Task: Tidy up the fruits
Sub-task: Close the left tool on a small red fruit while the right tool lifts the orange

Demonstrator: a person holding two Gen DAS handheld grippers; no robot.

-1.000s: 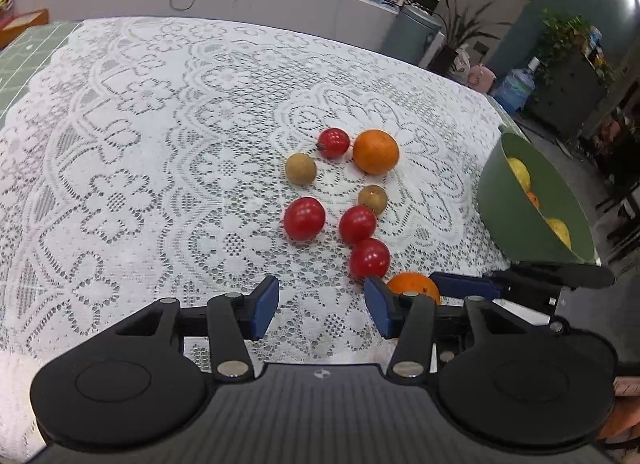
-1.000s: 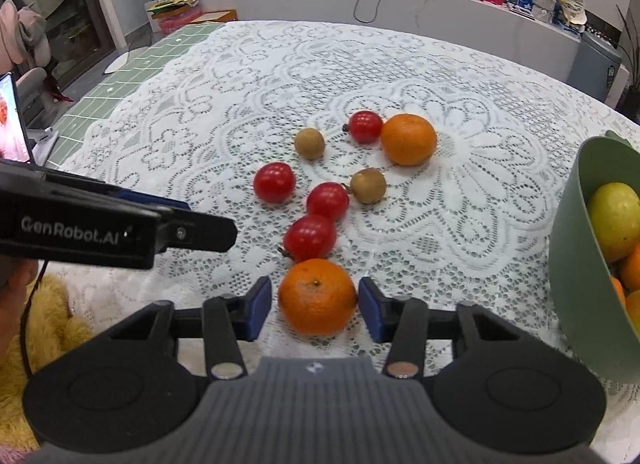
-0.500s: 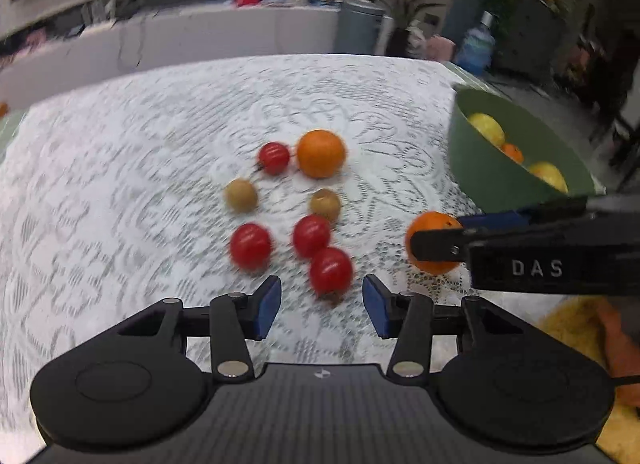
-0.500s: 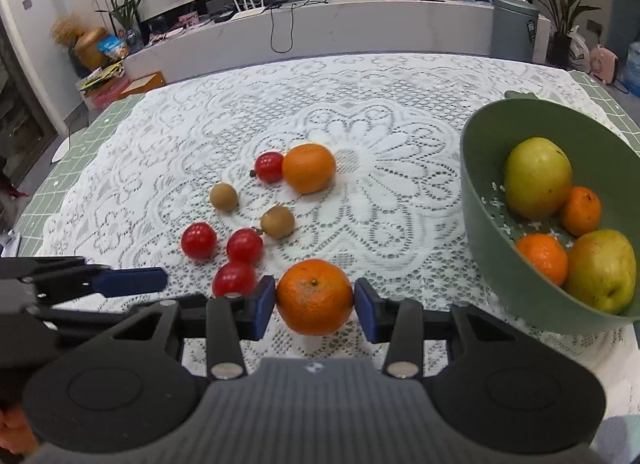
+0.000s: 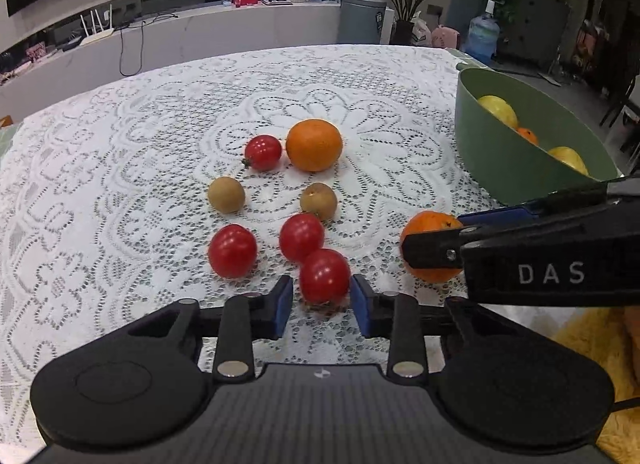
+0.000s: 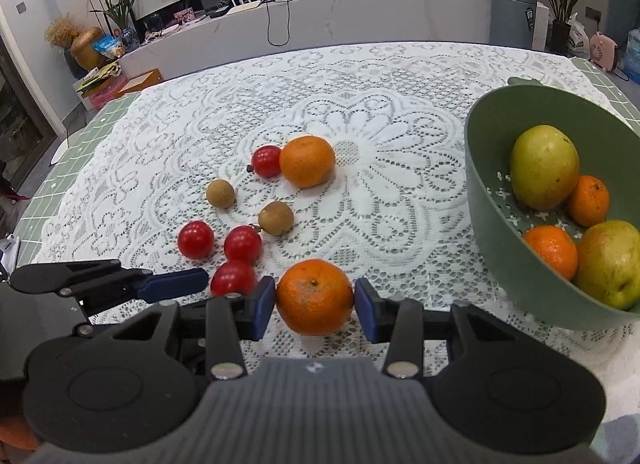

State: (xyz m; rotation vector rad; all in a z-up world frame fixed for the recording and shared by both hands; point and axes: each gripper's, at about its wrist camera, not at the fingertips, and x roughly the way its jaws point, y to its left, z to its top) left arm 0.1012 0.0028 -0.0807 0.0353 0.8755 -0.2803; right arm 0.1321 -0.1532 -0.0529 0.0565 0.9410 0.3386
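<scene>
White lace tablecloth covers the whole table, so that's the biggest thing here. Next in size is the green bowl, sitting at about 3 o'clock in the right wrist view.

Right gripper is down at 6 o'clock of its own view, with both blue pads clamped on the held mandarin, one on each side. Left gripper is also at 6 o'clock in its own view. Its jaws have just been closing, and the near tomato is between them. The pads look pressed right up against it.

Inside the bowl are two yellow-green pears, one at the back and one at the front. Two small mandarins are tucked in against them.

A loose mandarin sits near the middle of the cloth, at 12 o'clock from the held one. A far tomato touches it on its 9 o'clock side.

Two more tomatoes are just past the left gripper, the middle tomato at 11 o'clock from the near tomato and touching it, and the left tomato at 9 o'clock.

Smallest are two brown round fruits, lying between the far tomato and the nearer ones.
</scene>
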